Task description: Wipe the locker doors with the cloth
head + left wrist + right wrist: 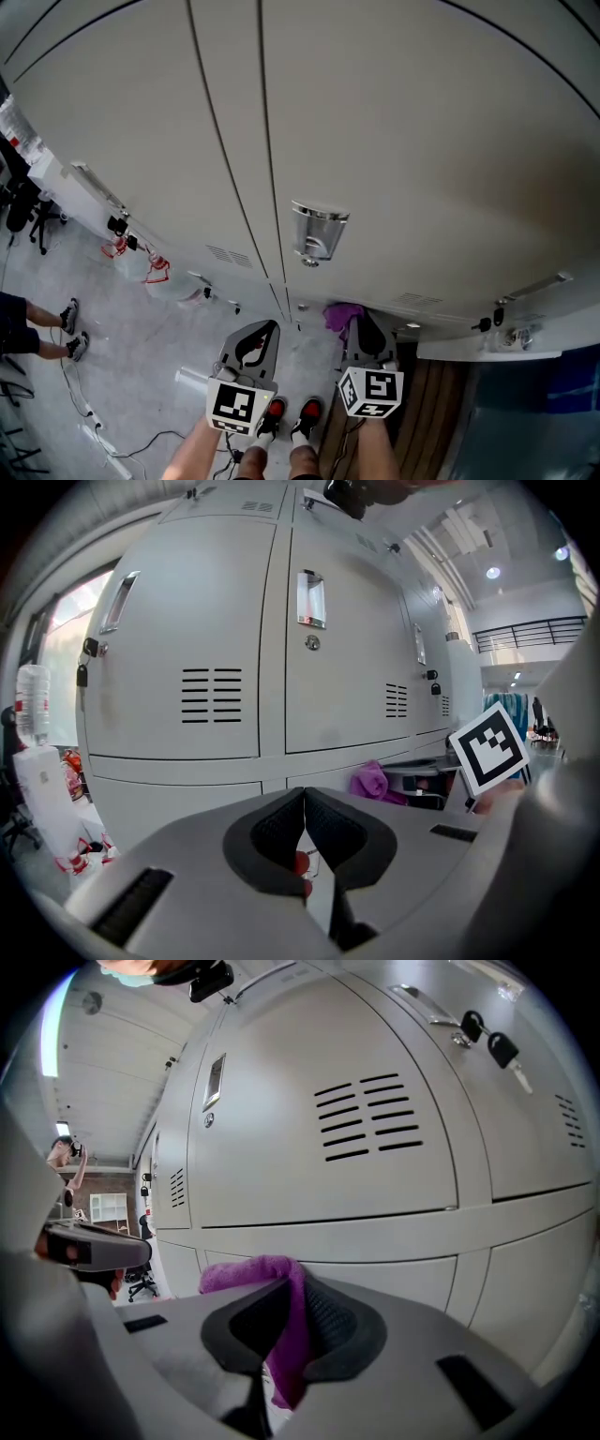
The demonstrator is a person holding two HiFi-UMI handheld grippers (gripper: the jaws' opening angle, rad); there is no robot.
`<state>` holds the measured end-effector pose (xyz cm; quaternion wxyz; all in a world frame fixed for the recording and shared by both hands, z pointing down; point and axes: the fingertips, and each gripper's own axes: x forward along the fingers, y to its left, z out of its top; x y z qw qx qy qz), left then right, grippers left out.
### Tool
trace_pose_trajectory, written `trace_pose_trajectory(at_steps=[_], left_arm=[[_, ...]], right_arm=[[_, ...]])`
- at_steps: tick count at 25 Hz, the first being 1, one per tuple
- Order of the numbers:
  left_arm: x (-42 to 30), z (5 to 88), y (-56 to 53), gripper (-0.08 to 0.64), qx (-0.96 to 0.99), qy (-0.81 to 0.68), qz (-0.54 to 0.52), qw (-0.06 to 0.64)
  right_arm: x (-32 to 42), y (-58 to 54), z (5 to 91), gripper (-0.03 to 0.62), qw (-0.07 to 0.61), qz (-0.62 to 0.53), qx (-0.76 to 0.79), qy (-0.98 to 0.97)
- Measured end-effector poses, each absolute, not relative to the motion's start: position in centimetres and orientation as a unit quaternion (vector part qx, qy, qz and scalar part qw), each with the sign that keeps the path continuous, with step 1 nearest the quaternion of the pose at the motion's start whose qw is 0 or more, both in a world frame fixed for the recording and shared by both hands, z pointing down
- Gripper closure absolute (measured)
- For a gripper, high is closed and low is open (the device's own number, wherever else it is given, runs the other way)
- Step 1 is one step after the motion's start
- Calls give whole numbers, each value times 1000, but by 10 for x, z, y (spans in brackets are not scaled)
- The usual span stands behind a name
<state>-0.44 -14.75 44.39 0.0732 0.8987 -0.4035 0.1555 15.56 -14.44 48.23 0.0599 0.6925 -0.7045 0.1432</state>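
Right gripper (pixel 294 1290) on seemingly fuzzy cloth (pixel 246 1273)

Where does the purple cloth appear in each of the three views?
Head view: the cloth is at low centre, at the tip of the right gripper.
Left gripper view: the cloth is right of centre, low in front of the lockers.
Right gripper view: the cloth is at bottom centre, pinched in the right gripper.
Shared landmark: the recessed handle.
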Motion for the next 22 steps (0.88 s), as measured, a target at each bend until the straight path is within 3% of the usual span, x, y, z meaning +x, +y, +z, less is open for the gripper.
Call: trace_pose_trajectory(at_steps=[22], left_arm=[[38, 449, -130, 537, 907, -384, 162, 70]], right_arm=[[233, -110, 488, 540, 53, 152, 732, -662]])
